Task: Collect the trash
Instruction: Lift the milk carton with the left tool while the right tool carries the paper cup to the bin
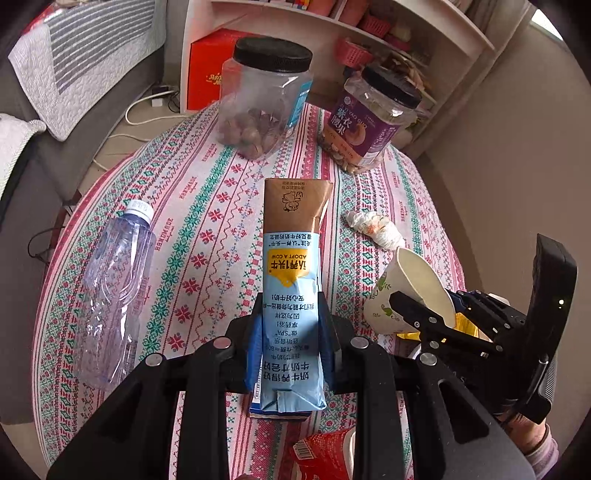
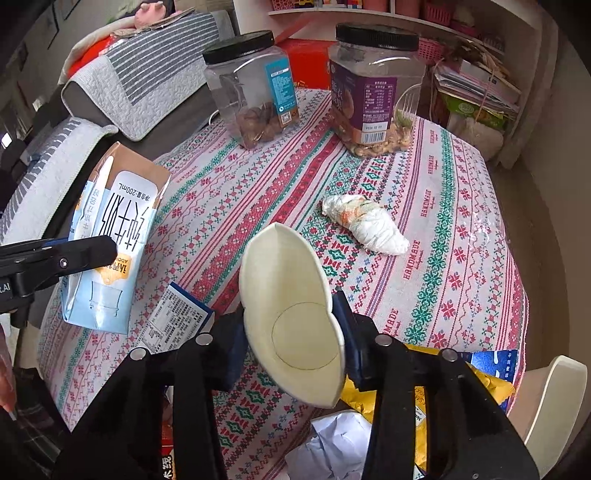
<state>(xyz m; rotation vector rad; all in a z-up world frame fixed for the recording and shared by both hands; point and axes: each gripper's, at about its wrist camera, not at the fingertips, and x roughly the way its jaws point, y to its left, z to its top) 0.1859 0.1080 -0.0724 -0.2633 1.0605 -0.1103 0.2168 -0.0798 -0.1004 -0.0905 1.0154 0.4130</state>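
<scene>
My left gripper (image 1: 291,332) is shut on a light-blue and brown milk carton (image 1: 293,280) and holds it above the patterned tablecloth (image 1: 207,206); the carton also shows at the left of the right wrist view (image 2: 110,240). My right gripper (image 2: 291,332) is shut on a squashed paper cup (image 2: 291,306), which also shows in the left wrist view (image 1: 410,291). A crumpled white tissue wad (image 2: 365,225) lies on the cloth ahead. An empty clear plastic bottle (image 1: 114,291) lies at the left.
Two black-lidded snack jars (image 1: 262,99) (image 1: 373,118) stand at the table's far side. A small blue box (image 2: 177,321), a yellow wrapper (image 2: 491,387), crumpled paper (image 2: 336,443) and a red packet (image 1: 325,454) lie near me. A white shelf (image 1: 369,29) and a sofa (image 1: 74,74) stand beyond.
</scene>
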